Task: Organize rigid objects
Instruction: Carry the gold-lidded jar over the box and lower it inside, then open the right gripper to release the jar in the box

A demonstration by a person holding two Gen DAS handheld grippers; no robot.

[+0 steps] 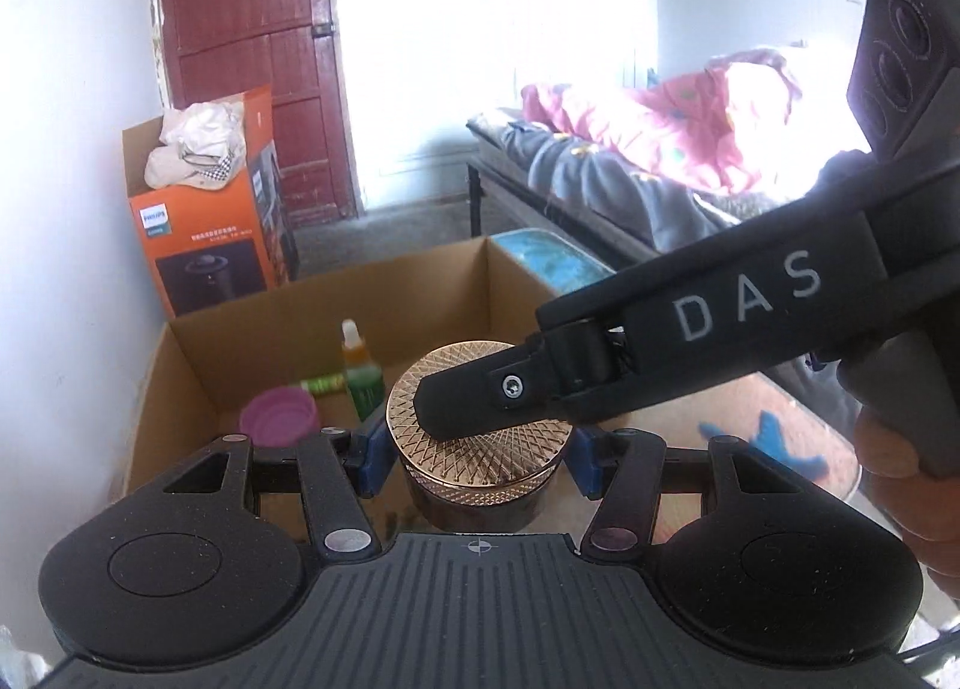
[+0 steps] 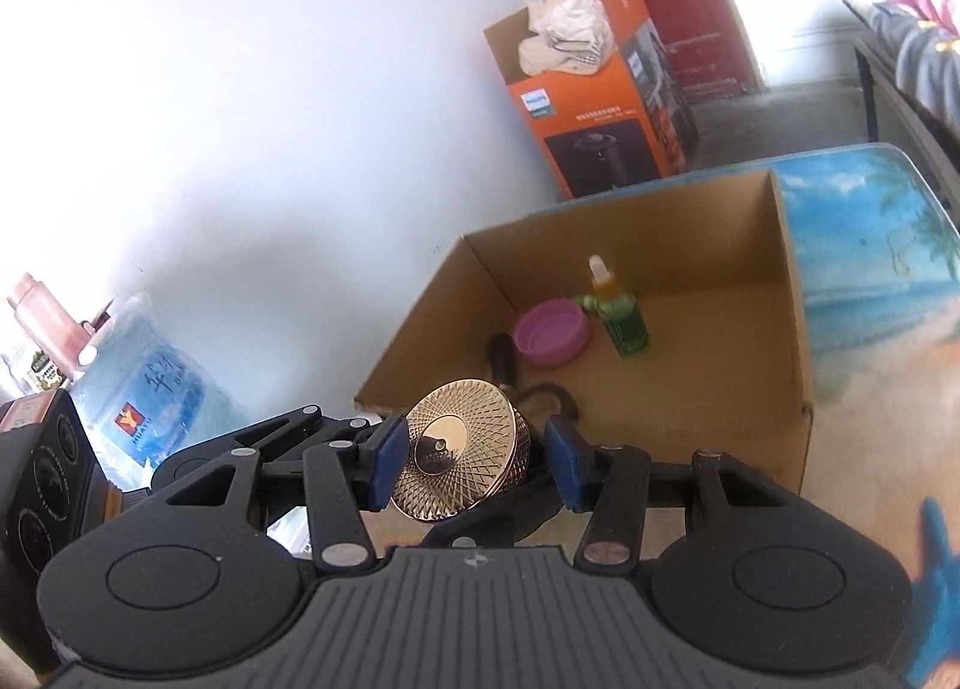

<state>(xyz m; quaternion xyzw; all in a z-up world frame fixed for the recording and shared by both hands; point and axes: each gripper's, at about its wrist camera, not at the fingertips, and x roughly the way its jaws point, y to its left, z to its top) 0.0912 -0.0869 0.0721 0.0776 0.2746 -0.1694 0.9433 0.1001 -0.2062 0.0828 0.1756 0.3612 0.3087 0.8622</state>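
A round jar with a gold patterned lid [image 1: 477, 425] sits between the blue pads of my left gripper [image 1: 474, 449], which is shut on its dark body. My right gripper [image 2: 474, 461] reaches in from the right; in the left wrist view its black finger [image 1: 480, 401] lies across the lid. In the right wrist view the gold lid [image 2: 459, 449] sits tilted between the right gripper's blue pads, which stand open beside it. Behind is an open cardboard box [image 1: 336, 293] holding a purple lid [image 1: 277, 419], a green dropper bottle [image 1: 363, 383] and a small green tube [image 1: 324, 384].
An orange Philips carton [image 1: 204, 209] with cloth on top stands by the red door [image 1: 252, 29]. A bed with pink bedding [image 1: 648, 131] is at the right. The table has a beach-print top [image 2: 870, 281]. A water jug [image 2: 156, 389] stands at the left.
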